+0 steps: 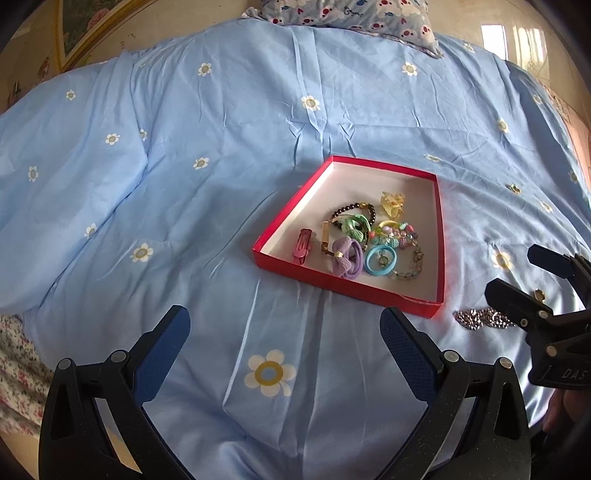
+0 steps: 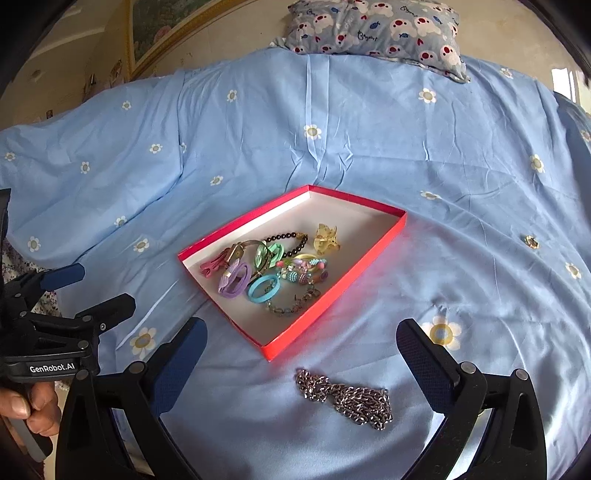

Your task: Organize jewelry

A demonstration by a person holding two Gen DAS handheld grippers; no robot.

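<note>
Right, both tools are up over the bed [image 2: 369, 122] with its blue flowered cover. The right hand-held gripper [image 2: 301, 347] hangs with its jaws spread wide and nothing between them, and just beyond, at about 12 o'clock from it in the right wrist view, a silver chain [image 2: 345, 397] lies heaped on the cover. The left hand-held gripper [image 1: 284, 332] is spread wide too, empty, over bare cover with a printed daisy under it.

Up ahead sits the red tray [image 2: 369, 262], shallow, white inside, its near corner just short of the chain, not touching. Inside it the pieces crowd toward the near side: a purple bow tie [image 2: 232, 282], a blue ring [image 2: 262, 288], a green bow [image 2: 269, 254], a dark beaded bracelet [image 2: 295, 236], a pink clip [image 2: 212, 266], a yellow clip [image 2: 325, 238] and a tangle of coloured beads [image 2: 303, 271].

Out at 2 o'clock from the tray, well apart, a small gold piece [image 2: 532, 242] rests on the cover, possibly a ring, too small to call. A patterned pillow [image 2: 373, 26] lies at the bed's far end.
</note>
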